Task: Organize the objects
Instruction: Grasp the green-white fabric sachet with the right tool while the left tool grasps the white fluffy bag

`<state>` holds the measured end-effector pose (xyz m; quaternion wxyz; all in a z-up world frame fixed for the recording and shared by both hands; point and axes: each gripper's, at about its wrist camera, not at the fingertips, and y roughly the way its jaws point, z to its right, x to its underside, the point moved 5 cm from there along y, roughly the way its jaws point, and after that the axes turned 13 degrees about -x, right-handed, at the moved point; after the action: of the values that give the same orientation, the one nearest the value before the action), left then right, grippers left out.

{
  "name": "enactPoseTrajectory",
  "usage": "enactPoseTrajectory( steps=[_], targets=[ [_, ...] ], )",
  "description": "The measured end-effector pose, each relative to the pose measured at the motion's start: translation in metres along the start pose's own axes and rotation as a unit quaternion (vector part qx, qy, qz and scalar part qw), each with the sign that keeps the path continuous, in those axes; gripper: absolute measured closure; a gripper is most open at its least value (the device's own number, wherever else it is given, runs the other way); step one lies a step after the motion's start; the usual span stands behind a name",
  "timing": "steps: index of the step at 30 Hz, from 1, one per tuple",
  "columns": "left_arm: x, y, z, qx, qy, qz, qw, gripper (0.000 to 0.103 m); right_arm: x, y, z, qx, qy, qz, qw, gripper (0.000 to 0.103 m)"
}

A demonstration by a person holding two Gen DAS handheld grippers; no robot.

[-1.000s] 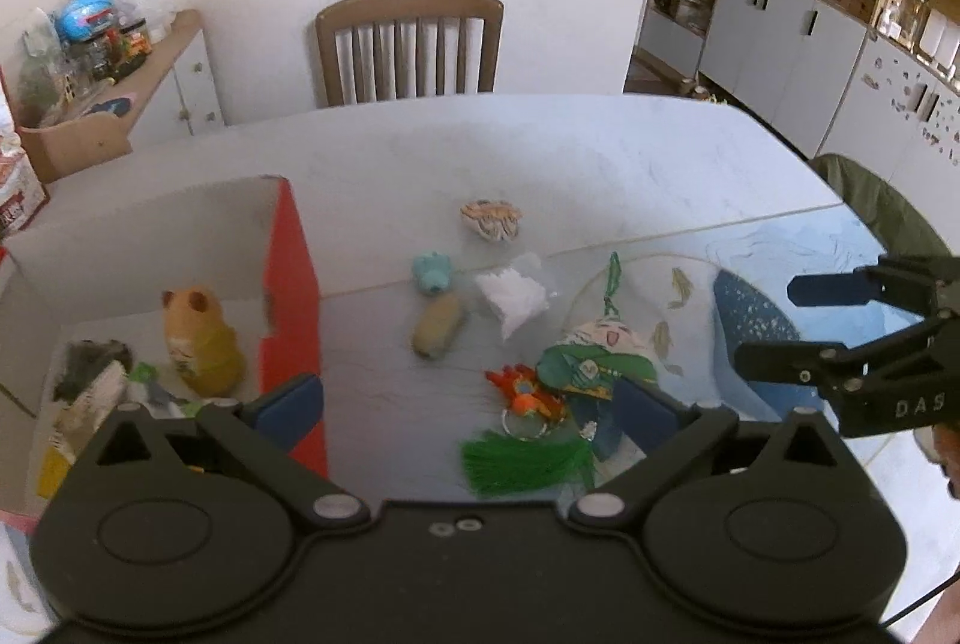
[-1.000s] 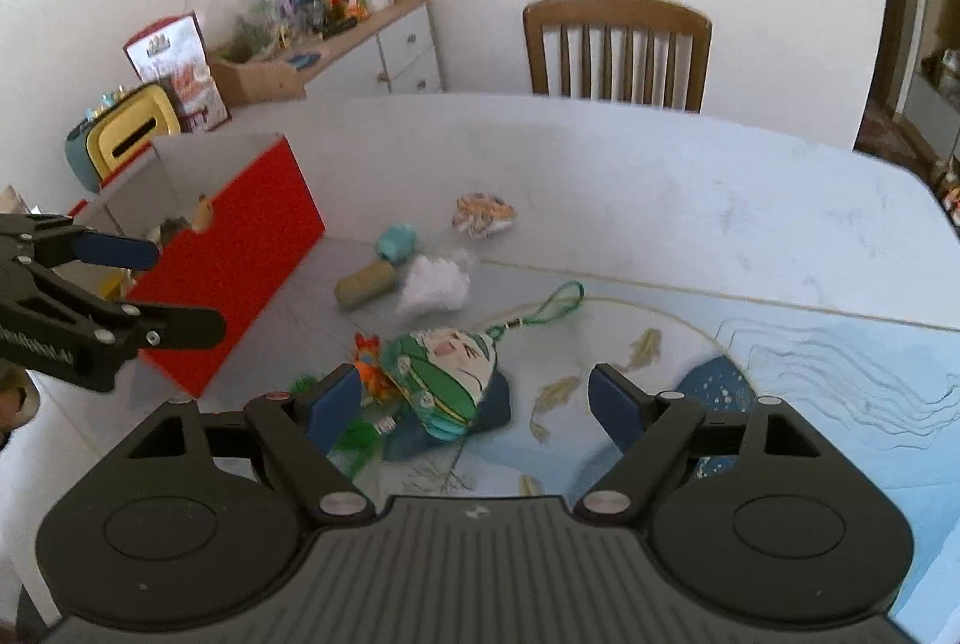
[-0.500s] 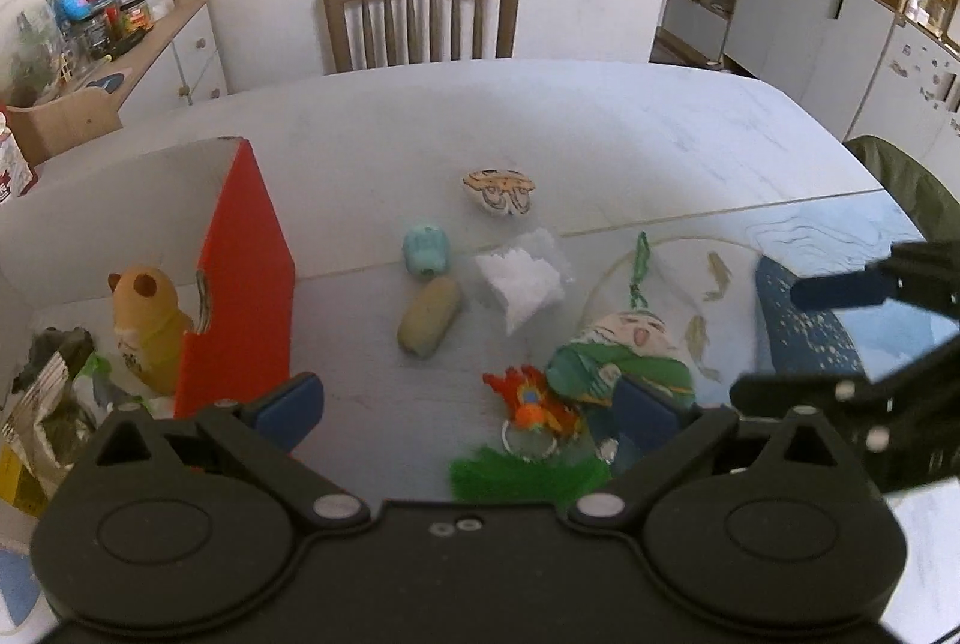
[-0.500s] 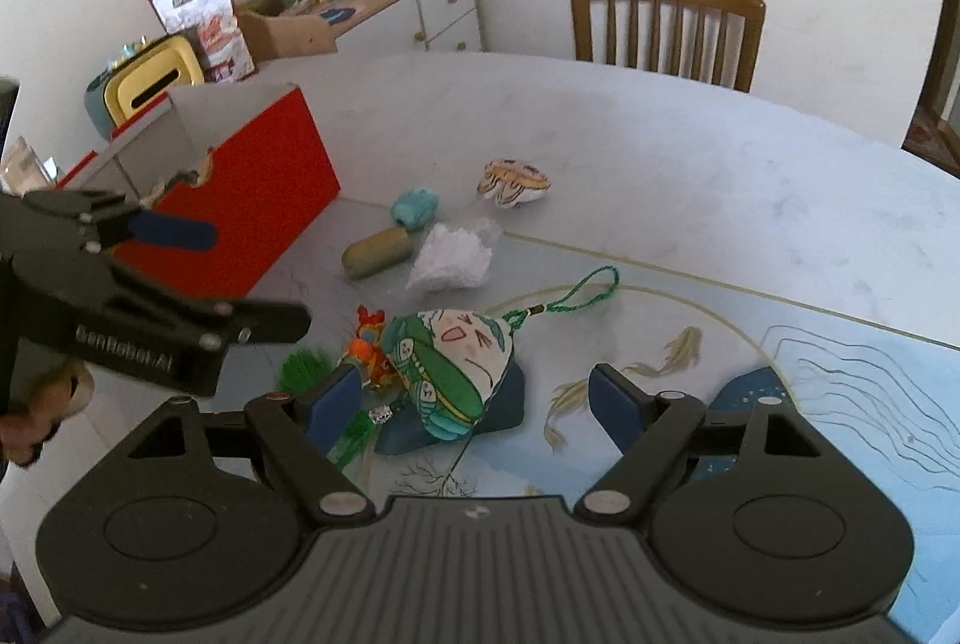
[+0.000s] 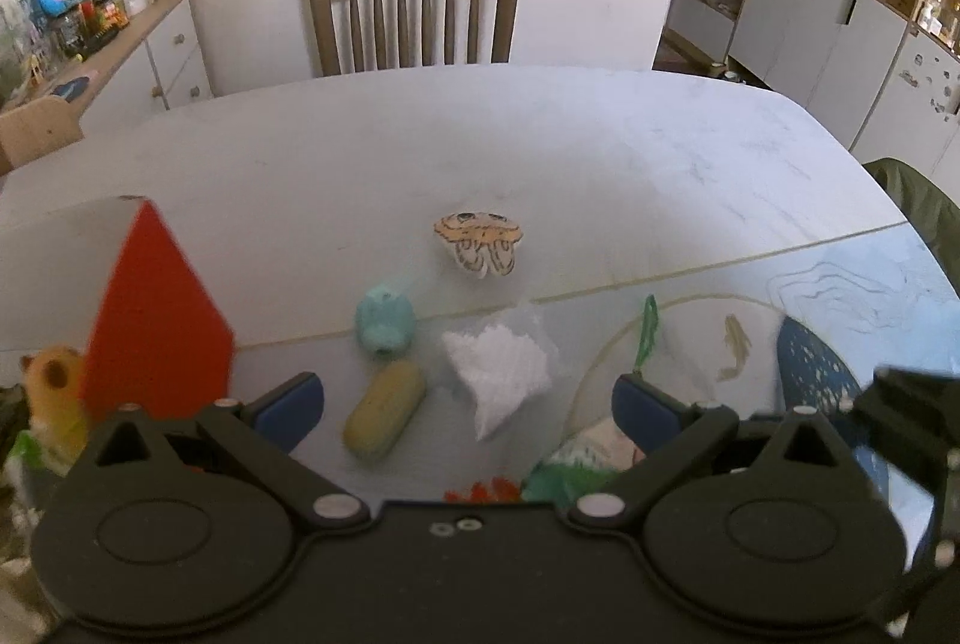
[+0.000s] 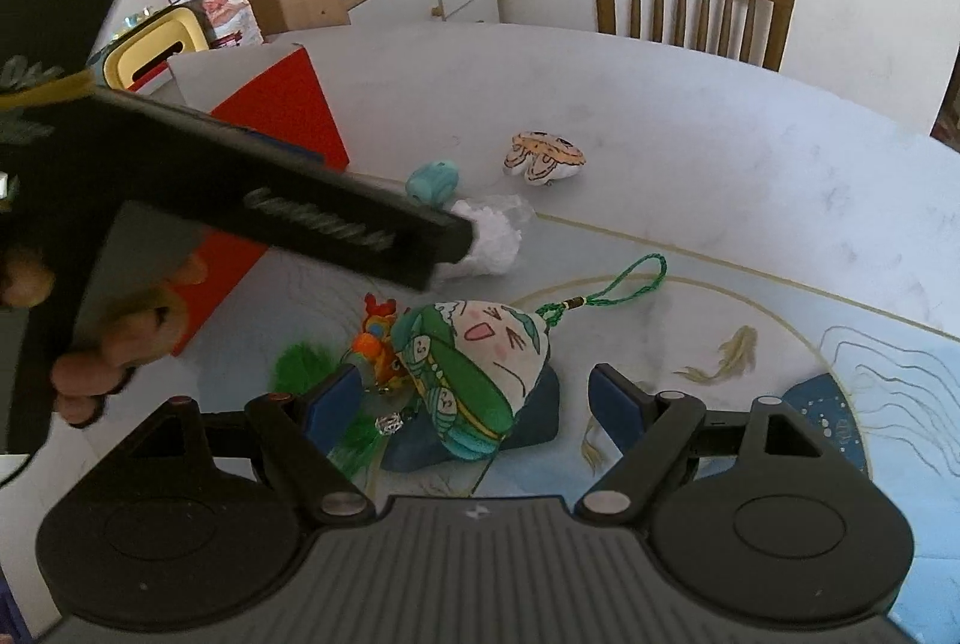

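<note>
Where the left wrist view meets its own black housing, the green-and-white pouch (image 5: 579, 458) and the orange charm (image 5: 483, 491) are cut off, only their tops showing; the left claw (image 5: 468, 401) is spread wide and holds nothing, its blue pads (image 5: 288, 407) apart above the tan capsule (image 5: 384, 419) and the white crumpled wrapper (image 5: 501, 374); a teal figure (image 5: 384, 323) and a striped shell-like toy (image 5: 480, 245) lie farther toward the tabletop's (image 5: 540, 146) far edge; the red box (image 5: 156, 326) stands at the left edge, an orange animal figure (image 5: 51, 392) blurred inside it; the right claw is a dark blur at the right.

In the right wrist view, the left claw's black body and the hand (image 6: 114, 338) gripping it hide the capsule and part of the wrapper; the right claw (image 6: 474, 401) is spread, touching nothing, the pouch lying between its pads on a dark blue block (image 6: 540, 422), beside a green tassel (image 6: 300, 365).
</note>
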<state>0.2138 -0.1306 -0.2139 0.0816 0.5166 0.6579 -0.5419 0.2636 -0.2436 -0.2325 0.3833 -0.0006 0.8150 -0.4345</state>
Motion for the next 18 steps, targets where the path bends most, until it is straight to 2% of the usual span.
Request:
enactPoseTrajectory(
  steps=[10,18],
  targets=[
    [-0.015,0.038,0.015,0.01,-0.002,-0.041,0.9991,0.014,-0.003,0.017,-0.001,0.0,0.011,0.009,1.0,0.022],
    [-0.011,0.05,0.026,0.004,0.019,-0.043,0.9989,0.022,-0.004,0.03,0.001,0.004,0.02,0.007,1.0,0.032]
  ],
)
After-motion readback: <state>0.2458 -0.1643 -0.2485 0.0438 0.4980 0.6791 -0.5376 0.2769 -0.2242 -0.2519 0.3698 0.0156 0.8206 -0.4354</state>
